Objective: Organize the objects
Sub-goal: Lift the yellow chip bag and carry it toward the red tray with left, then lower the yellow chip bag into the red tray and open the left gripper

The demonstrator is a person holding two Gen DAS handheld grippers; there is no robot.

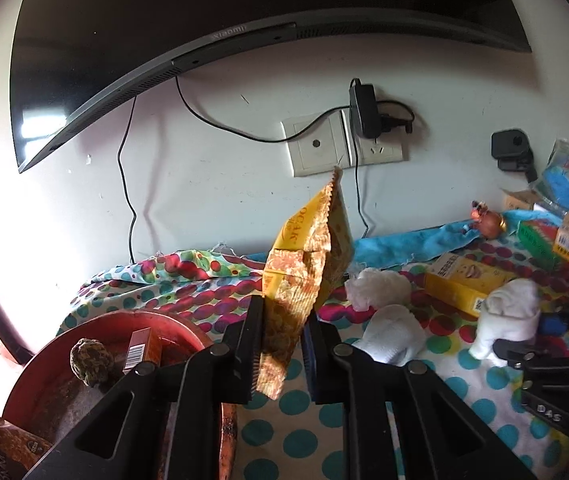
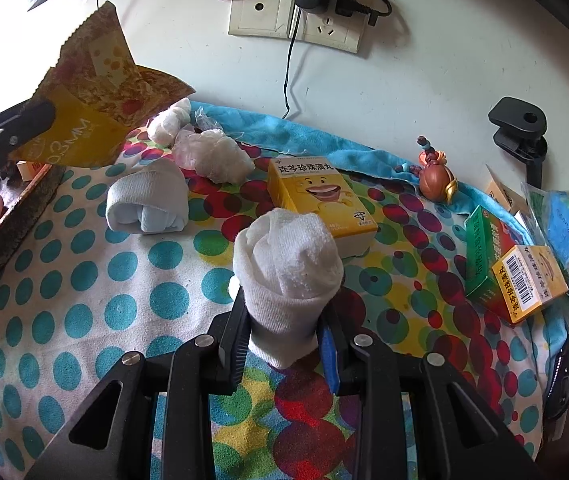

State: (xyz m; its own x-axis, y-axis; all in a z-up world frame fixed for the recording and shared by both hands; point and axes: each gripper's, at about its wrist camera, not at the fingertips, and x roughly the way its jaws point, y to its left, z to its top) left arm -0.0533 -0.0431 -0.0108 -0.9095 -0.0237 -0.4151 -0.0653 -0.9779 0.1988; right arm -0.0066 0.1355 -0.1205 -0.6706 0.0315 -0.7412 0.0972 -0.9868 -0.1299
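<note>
Right gripper, nearest at six o'clock, clenched a rolled white sock standing upright above the dotted cloth on the desk. Left gripper grasped a yellow snack packet by its lower end, long axis upright, serrated top pointing to twelve o'clock. Farther at nine o'clock sat a red bowl. Pinched so low, the thin packet might slip or flop sideways.

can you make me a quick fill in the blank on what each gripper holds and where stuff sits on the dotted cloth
1. The left gripper is shut on a yellow crinkly ____.
2. The right gripper is shut on a rolled white ____.
3. The yellow cardboard box with a smiling cartoon face lies on the dotted ____.

Missing words: snack packet; sock; cloth
</note>
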